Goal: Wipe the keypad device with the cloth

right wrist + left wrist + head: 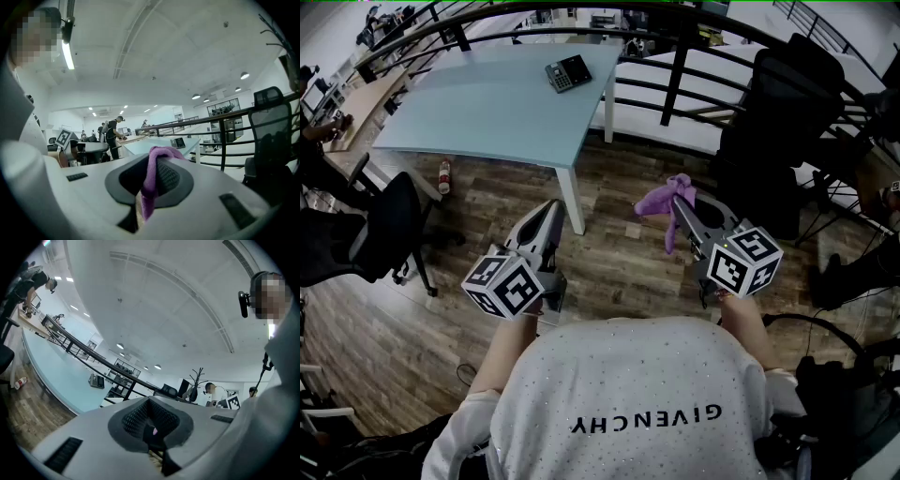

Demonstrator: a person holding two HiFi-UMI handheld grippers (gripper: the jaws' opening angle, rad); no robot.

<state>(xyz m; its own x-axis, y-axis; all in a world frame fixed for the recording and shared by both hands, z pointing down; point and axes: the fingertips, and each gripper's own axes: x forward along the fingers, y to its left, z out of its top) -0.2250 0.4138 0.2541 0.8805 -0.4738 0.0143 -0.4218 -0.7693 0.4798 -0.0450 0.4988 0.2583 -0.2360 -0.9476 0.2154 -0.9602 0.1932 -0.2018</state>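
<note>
Cloth (659,200), purple and bunched, is pinched between the jaws of the right gripper (679,212), with a fold standing above the jaw tips and a tail hanging below them. The left gripper (547,217) is held level with it on the left, jaws pressed together with nothing gripped between them. Both grippers hover over the wooden floor (609,272), close to the person's body and well apart from each other. The keypad device (569,72) lies far ahead on the pale blue tabletop (487,108), near its far right corner and well away from the cloth. A black chair (380,234) stands on the left, with a bottle (444,175) lying on the floor under the tabletop's near edge. A dark railing (675,66) runs behind the tabletop.
</note>
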